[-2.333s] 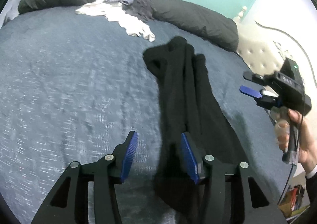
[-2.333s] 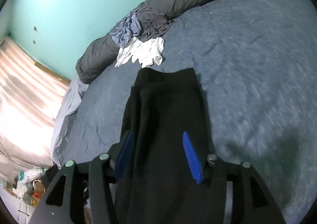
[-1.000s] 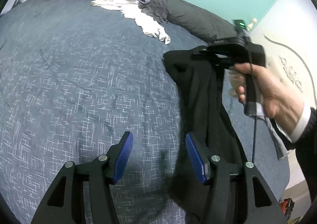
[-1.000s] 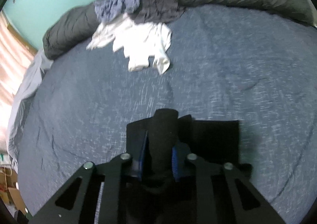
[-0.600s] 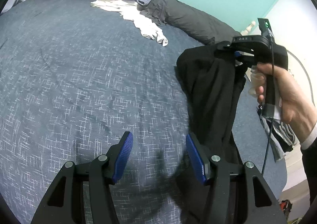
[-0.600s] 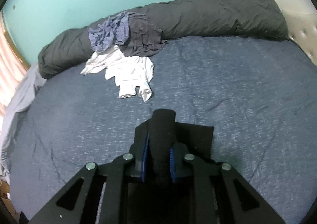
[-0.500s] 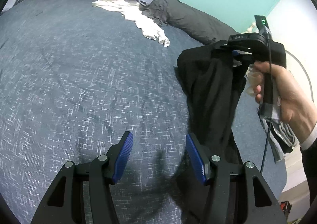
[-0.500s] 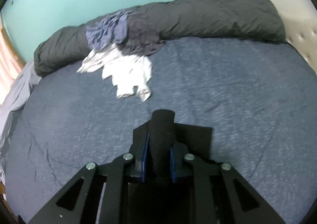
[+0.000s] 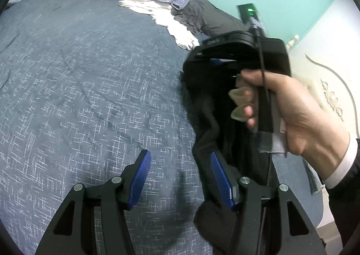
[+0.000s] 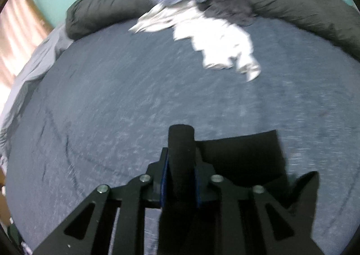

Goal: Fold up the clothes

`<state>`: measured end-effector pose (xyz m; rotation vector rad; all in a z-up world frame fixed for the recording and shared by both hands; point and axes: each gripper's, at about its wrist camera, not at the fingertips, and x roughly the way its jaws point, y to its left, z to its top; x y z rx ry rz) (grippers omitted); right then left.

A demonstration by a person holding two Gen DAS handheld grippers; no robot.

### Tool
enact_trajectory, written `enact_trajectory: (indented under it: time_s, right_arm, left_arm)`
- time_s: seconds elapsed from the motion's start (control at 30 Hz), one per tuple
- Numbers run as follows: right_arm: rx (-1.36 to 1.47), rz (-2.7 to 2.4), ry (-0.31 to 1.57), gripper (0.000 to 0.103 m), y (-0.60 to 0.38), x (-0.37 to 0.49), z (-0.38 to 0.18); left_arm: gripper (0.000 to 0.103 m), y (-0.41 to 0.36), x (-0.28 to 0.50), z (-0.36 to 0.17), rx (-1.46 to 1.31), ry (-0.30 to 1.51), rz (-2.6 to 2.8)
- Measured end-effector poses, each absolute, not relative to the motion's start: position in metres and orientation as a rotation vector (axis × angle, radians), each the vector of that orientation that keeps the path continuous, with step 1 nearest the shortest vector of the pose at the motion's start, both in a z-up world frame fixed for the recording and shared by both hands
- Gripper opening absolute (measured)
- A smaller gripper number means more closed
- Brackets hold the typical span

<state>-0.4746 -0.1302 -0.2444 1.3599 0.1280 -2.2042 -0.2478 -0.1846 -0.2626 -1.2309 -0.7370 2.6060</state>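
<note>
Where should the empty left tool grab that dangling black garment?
On the free-hanging edge of the black fabric garment, coming in from its left side. The open left tool already has that edge beside its right finger, below where the right tool pinches the top.

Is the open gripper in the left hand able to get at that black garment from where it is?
Probably yes. The left gripper is open and empty, and the black garment, pinched by the right gripper, hangs just beside its right finger with nothing between them.
</note>
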Motion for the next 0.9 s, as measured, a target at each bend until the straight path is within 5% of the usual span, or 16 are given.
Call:
enact_trajectory:
  time_s: [0.2, 0.33, 0.47, 0.53, 0.9]
  right_arm:
    - [1.173, -2.187, 0.014, 0.048, -0.100, -0.480, -0.206]
    - [1.135, -2.228, -0.044, 0.048, -0.054, -0.494, -0.181]
    - [1.251, -2.216, -0.114, 0.050, -0.001, -0.513, -0.197]
    - [1.305, -2.198, -0.139, 0.060, 0.018, -0.517, -0.214]
    - [1.407, -2.092, -0.222, 0.065, 0.034, -0.538, -0.273]
  left_arm:
    - [0.060, -0.183, -0.249, -0.264, -1.237, -0.734, 2.603]
    - [0.060, -0.183, -0.250, -0.265, -1.239, -0.733, 2.603]
    - [0.060, -0.183, -0.251, -0.268, -1.240, -0.753, 2.588]
    - [0.060, -0.181, -0.252, -0.270, -1.242, -0.753, 2.583]
    - [0.060, -0.181, -0.255, -0.276, -1.265, -0.743, 2.580]
